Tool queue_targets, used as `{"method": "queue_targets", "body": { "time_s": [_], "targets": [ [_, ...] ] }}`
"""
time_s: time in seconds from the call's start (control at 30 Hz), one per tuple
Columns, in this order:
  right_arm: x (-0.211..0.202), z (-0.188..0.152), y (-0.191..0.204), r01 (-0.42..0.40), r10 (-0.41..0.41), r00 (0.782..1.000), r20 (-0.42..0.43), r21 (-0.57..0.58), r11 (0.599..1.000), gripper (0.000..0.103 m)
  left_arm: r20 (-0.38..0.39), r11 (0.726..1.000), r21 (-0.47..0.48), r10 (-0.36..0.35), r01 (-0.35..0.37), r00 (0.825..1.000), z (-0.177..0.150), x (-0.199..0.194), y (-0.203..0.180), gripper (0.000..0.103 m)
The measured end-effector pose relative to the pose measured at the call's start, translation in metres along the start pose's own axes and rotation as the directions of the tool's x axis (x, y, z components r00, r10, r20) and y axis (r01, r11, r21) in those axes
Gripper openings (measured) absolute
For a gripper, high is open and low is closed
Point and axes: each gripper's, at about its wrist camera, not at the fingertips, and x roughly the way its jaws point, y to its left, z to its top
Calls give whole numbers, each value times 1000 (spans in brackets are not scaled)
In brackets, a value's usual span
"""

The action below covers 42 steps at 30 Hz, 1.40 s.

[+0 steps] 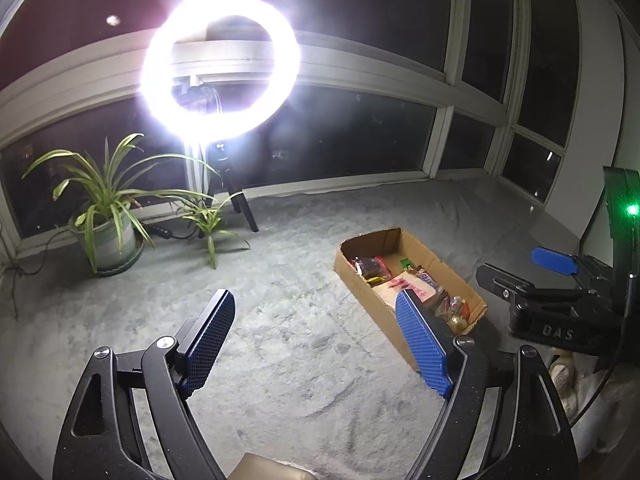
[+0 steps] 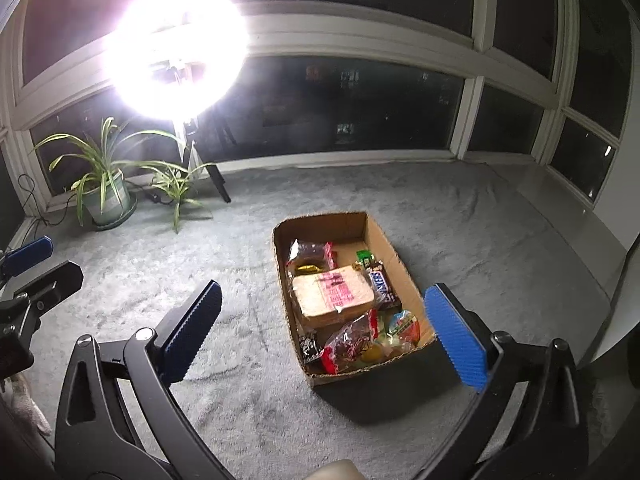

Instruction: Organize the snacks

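Left gripper (image 1: pixel 316 340) gapes wide and empty over grey carpet (image 1: pixel 280 264); right gripper (image 2: pixel 324 328) likewise wide, empty; cardboard box (image 2: pixel 404 264) of snacks at its one o'clock.

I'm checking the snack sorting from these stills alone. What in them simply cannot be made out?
- Ring light, right wrist view: glare swallows its shape and the window behind.
- Cardboard box, left wrist view: the left gripper's finger covers its near corner.
- Snack labels, both views: print too small to read.
- Outside the windows: only darkness.
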Motion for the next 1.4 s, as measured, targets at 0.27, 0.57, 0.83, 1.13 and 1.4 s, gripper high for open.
{"method": "queue_targets", "body": {
  "time_s": [0.27,0.57,0.83,1.13,1.4],
  "targets": [
    [3,2,6,-14,14,1000,-7,-7,1000,103,-4,1000,-10,7,-7,1000,0,-1,3,83],
    [3,2,9,-14,14,1000,-11,-7,1000,103,-9,1000,-21,16,-16,1000,0,0,4,83],
    [7,1,12,-27,27,1000,-14,-10,1000,103,-16,999,-26,33,-33,999,0,1,5,83],
    [7,-6,12,-36,35,999,-26,-15,999,103,-21,999,-42,33,-34,999,-1,0,6,83],
    [12,-9,16,-48,47,998,-46,-30,998,103,-23,997,-52,60,-61,998,-9,0,12,83]
  ]
}}
